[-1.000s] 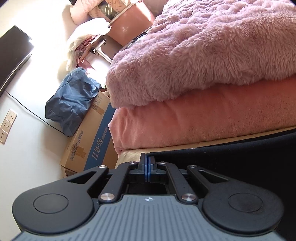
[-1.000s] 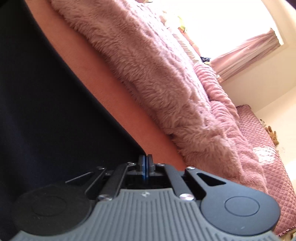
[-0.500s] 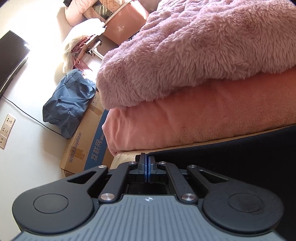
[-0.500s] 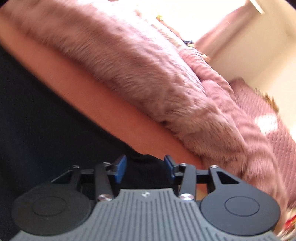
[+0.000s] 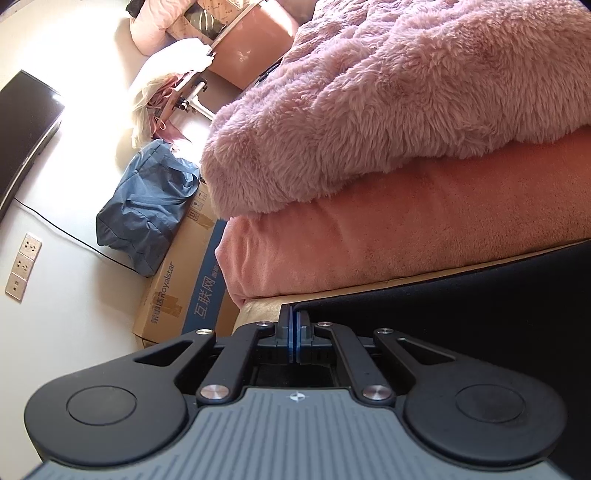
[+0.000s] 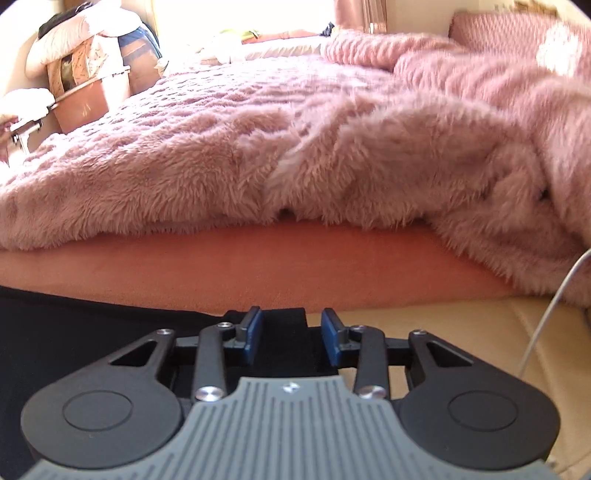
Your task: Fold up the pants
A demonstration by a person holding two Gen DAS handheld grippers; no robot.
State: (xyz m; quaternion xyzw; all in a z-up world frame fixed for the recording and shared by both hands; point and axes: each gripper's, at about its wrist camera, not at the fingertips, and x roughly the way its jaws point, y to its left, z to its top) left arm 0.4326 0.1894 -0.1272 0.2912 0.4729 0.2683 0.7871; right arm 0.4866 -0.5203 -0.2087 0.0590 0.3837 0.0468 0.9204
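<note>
From my left camera the black pants (image 5: 480,295) run off the right edge, and I can't tell whether any cloth sits between the pressed-together pads of the left claw (image 5: 294,338). On the right camera the pants (image 6: 74,332) leave the frame at left and go under the right claw (image 6: 291,334), whose jaws are closing; the fluffy pink blanket (image 6: 480,129) is smeared at right. A thin white cable (image 6: 546,314) is cut off by the right edge.

Bright daylight, blown-out window (image 6: 236,22) glare, fisheye-bent edges — far bedding slightly motion-blurred
</note>
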